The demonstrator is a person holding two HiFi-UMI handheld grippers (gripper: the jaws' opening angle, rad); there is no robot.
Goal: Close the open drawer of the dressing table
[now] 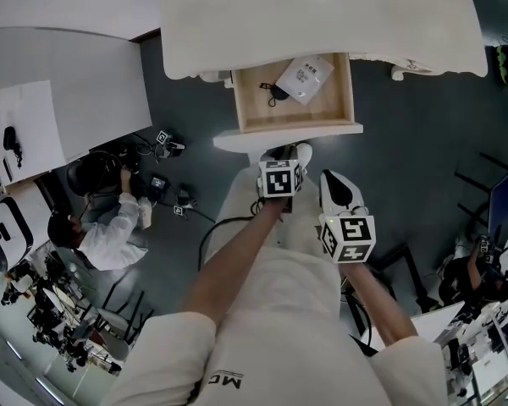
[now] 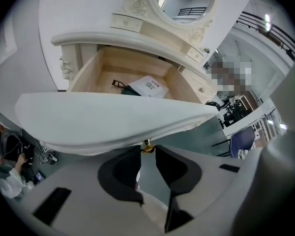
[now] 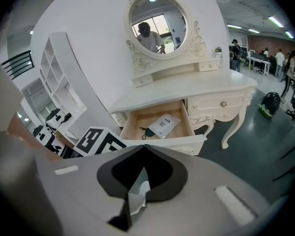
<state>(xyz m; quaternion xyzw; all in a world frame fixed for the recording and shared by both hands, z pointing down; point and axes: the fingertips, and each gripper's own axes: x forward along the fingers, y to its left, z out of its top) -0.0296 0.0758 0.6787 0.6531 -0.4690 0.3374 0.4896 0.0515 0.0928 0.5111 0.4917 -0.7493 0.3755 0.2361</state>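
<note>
The dressing table (image 1: pixel 322 15) stands ahead of both grippers, its oval mirror (image 3: pixel 157 26) high above the right gripper's line of sight. The drawer (image 1: pixel 288 136) is pulled well out toward the person, and its white front arches just above the left gripper (image 2: pixel 148 157), filling most of that gripper's view. The right gripper (image 3: pixel 144 149) hangs back from the drawer front, beside and behind the left one, its jaws closed tip to tip with nothing between them. Beyond the left gripper, past the front panel, a white packet (image 1: pixel 305 78) lies on the wooden drawer floor, with a small black item (image 1: pixel 275 91) touching its near corner. A gold knob (image 2: pixel 147 148) hangs under the front's lower edge — the left jaws close on it, a tip on either side.
</note>
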